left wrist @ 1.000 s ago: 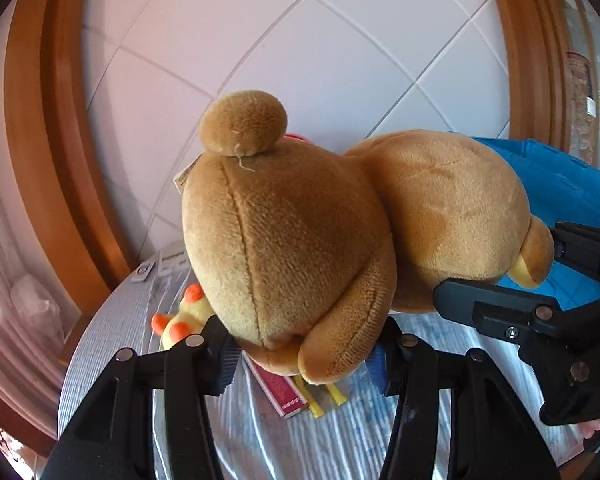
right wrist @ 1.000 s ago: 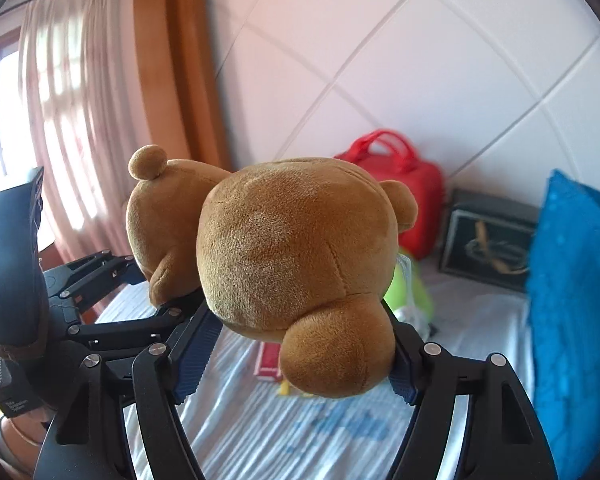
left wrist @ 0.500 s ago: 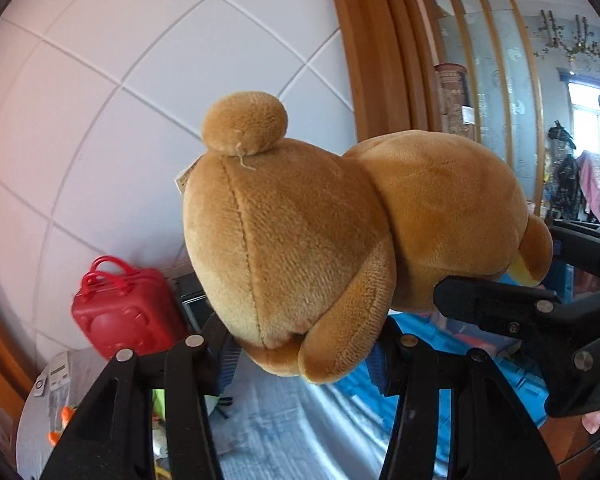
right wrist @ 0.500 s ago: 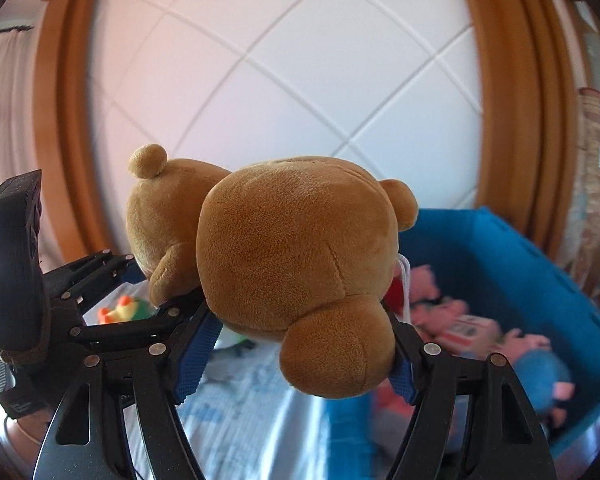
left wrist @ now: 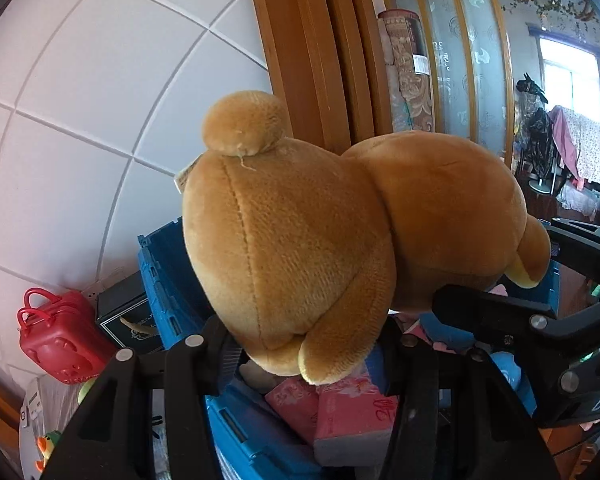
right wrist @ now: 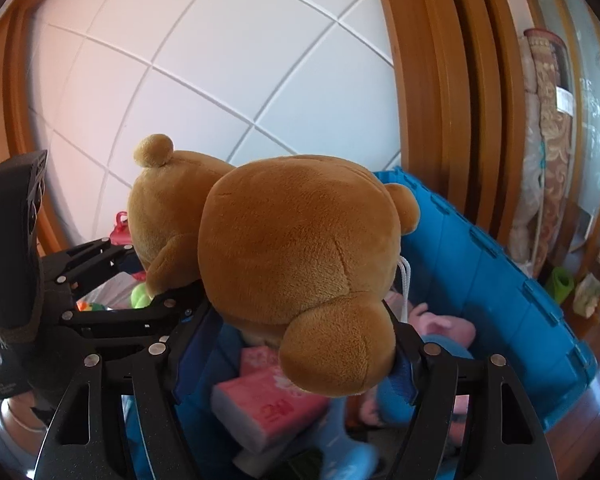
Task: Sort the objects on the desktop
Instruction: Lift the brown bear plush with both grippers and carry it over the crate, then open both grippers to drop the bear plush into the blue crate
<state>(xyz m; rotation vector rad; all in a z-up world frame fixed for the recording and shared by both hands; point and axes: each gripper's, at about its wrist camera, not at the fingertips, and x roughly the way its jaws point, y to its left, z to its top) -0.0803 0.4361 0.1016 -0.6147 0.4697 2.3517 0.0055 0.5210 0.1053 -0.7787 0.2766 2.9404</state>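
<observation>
A brown plush bear [left wrist: 320, 248] fills both views and is held in the air by both grippers. My left gripper [left wrist: 308, 352] is shut on its head end. My right gripper [right wrist: 296, 340] is shut on its rear and leg [right wrist: 300, 264]. The bear hangs over an open blue storage bin [right wrist: 500, 280], also in the left wrist view [left wrist: 168, 280]. Inside the bin lie pink tissue packs [left wrist: 352, 408], pink and blue soft toys [right wrist: 440, 328] and more items hidden under the bear.
A red mini suitcase [left wrist: 60, 340], a dark box [left wrist: 128, 320] and a small duck toy [left wrist: 48, 444] stand left of the bin on the table. A white tiled wall and wooden frame [right wrist: 440, 80] are behind. A rolled carpet [right wrist: 548, 140] leans at right.
Both grippers have swung right with the bear, from above the table's toys to above the blue bin. The grip on the bear has not changed.
</observation>
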